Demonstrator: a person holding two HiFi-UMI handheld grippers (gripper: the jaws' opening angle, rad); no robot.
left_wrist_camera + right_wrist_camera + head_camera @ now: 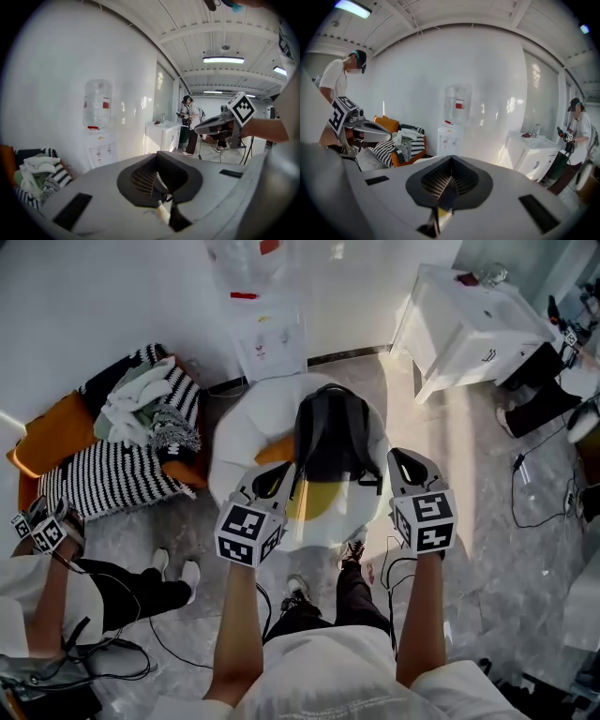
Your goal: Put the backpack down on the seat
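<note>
The black backpack (330, 432) stands upright over the round white seat (246, 432), between the two tongs. The left tongs (281, 472) are closed on a thin dark strap of it. The right tongs (397, 460) are also pressed together on a dark strap. Striped cushions (117, 479) lie left of the seat, and a water dispenser (267, 338) stands behind it.
</note>
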